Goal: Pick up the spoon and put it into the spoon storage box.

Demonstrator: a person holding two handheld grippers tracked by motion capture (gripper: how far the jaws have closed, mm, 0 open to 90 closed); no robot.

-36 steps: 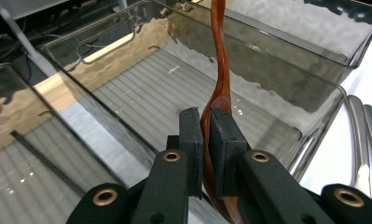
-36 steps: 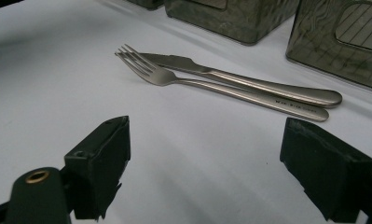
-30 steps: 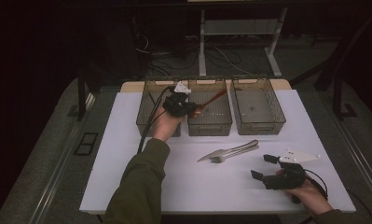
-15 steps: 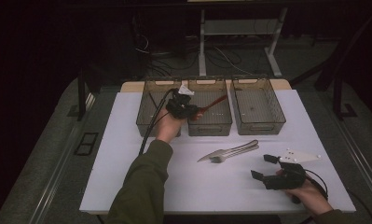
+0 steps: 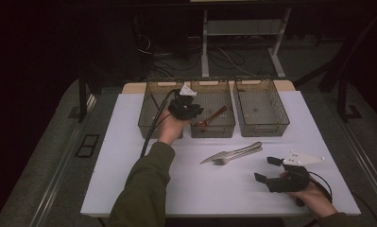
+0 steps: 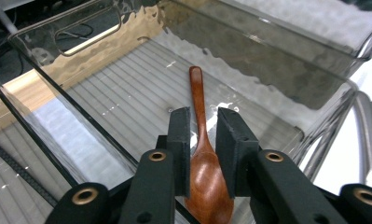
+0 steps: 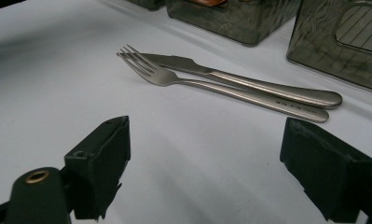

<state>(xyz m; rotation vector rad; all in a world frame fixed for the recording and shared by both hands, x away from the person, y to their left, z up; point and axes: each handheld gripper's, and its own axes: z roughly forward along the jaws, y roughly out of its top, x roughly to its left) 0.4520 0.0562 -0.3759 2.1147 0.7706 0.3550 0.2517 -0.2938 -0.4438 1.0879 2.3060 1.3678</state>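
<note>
A brown wooden spoon lies in the middle clear bin, its bowl end at the near wall. My left gripper reaches over that wall, one pad on each side of the spoon's neck. Its jaws have just been opening, and a thin gap shows between the pads and the spoon. In the high view the left gripper sits at the bin's near left corner, next to the spoon. My right gripper rests open on the white table, its jaws wide apart in the right gripper view, nothing between them.
A steel fork and knife lie side by side on the white table, ahead of the right gripper. Clear bins stand left and right of the middle one. The left gripper's cable trails toward the table's left side.
</note>
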